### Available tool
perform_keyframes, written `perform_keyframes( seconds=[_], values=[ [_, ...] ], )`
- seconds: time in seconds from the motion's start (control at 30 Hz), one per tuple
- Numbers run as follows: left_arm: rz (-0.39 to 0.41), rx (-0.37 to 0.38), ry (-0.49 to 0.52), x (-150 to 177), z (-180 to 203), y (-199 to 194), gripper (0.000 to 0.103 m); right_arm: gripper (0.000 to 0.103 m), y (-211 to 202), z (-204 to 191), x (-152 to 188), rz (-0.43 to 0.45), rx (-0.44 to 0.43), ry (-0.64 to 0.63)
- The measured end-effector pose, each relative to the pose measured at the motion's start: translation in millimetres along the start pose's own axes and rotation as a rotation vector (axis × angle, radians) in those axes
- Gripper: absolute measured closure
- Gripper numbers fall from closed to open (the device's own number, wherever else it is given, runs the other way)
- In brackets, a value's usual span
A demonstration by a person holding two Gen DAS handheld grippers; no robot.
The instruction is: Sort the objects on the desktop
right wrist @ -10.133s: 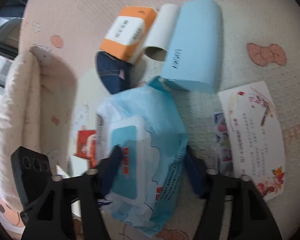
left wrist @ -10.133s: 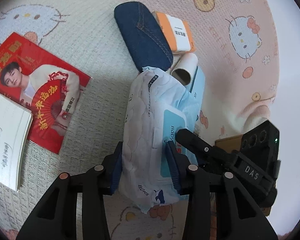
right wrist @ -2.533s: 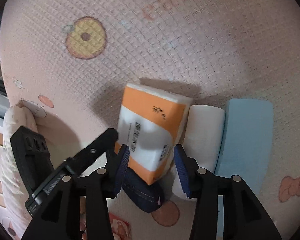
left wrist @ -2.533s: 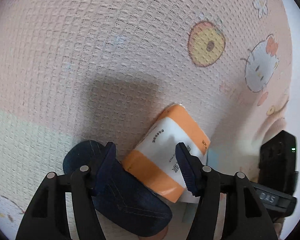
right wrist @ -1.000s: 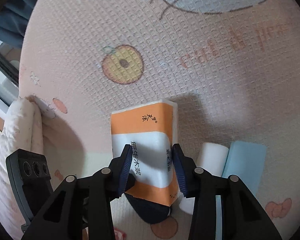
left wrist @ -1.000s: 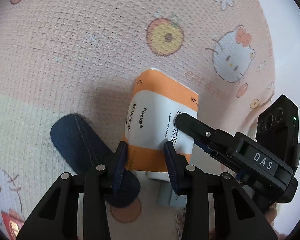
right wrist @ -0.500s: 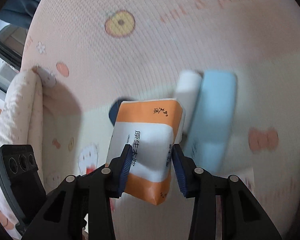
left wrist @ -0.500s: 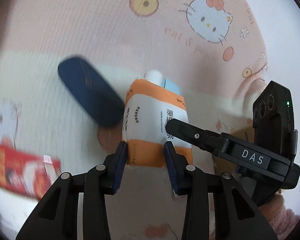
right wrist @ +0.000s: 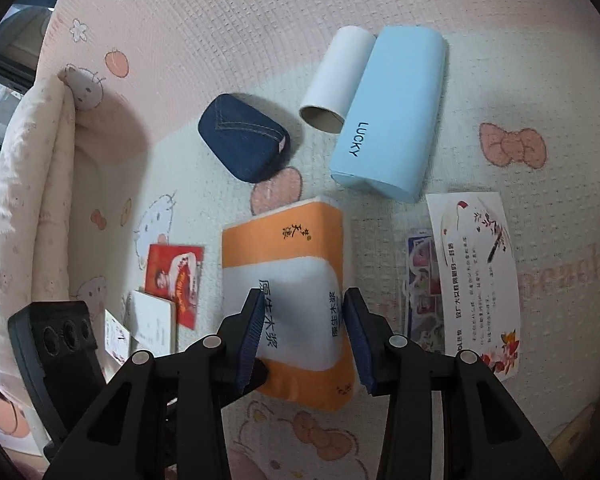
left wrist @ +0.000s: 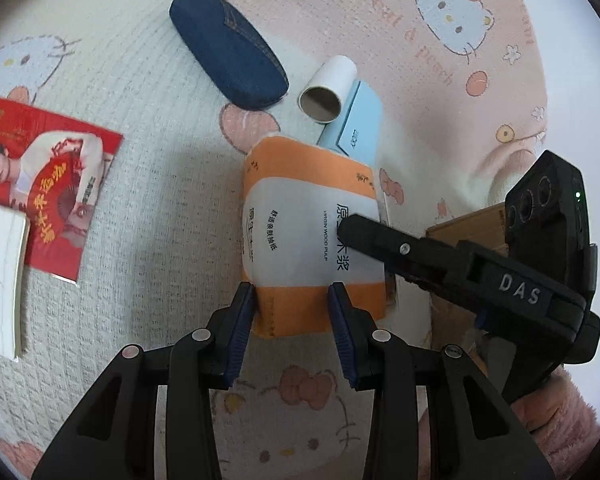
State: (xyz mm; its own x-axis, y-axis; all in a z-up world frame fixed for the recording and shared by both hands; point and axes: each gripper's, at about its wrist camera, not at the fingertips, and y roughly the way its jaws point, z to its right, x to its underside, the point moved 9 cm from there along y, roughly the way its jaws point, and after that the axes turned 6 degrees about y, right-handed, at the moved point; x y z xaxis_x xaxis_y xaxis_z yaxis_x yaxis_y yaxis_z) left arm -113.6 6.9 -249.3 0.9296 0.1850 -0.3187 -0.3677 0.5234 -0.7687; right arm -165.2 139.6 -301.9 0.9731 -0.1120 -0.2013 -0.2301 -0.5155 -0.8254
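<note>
My left gripper (left wrist: 294, 308) is clamped on the near end of the tissue pack (left wrist: 308, 232), its blue pads (left wrist: 242, 322) pressed against the two sides so the soft wrapper bulges a little between them. My right gripper (right wrist: 302, 328) squeezes the same pack (right wrist: 288, 280) from the other side — its fingers are drawn in against the white middle band, and in the left view one of its black fingers lies across the top of the pack. The pack is orange at both ends with a white band printed in black characters, and it sits between the two grippers above the cat-patterned cloth (left wrist: 140, 184); whether it touches the cloth I cannot tell. Beyond it lie a dark denim case (right wrist: 242, 142), a white cardboard tube (right wrist: 336, 80) and a light blue case (right wrist: 392, 110) marked LUCKY, the tube touching the blue case along its side and the denim case just apart from them. To my left are a red card with a man's portrait (left wrist: 40, 184) and a white notepad (left wrist: 0, 280) overlapping its near edge. To my right a white printed card (right wrist: 476, 280) lies flat, covering part of a smaller picture card (right wrist: 420, 284).
</note>
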Motion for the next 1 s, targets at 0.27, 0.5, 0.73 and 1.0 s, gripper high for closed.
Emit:
perform_keyframes(
  seconds=[0.27,0.5,0.73,1.0],
  values=[
    [0.016,-0.010,0.001,-6.4,-0.4,-5.6,0.057,0.052,7.3,2.8,0.3,-0.034,-0.026,0.060],
    [0.018,0.006,0.014,-19.3,-1.5,-8.0,0.049,0.052,5.3,6.1,-1.2,-0.043,-0.047,0.115],
    [-0.007,0.060,-0.065,-24.9,-17.0,6.2,0.049,0.052,14.0,13.1,-1.2,-0.053,-0.081,0.194],
    [0.007,0.056,-0.025,-27.9,-7.3,4.6,0.061,0.053,16.1,11.9,-4.9,-0.043,-0.095,0.215]
  ],
)
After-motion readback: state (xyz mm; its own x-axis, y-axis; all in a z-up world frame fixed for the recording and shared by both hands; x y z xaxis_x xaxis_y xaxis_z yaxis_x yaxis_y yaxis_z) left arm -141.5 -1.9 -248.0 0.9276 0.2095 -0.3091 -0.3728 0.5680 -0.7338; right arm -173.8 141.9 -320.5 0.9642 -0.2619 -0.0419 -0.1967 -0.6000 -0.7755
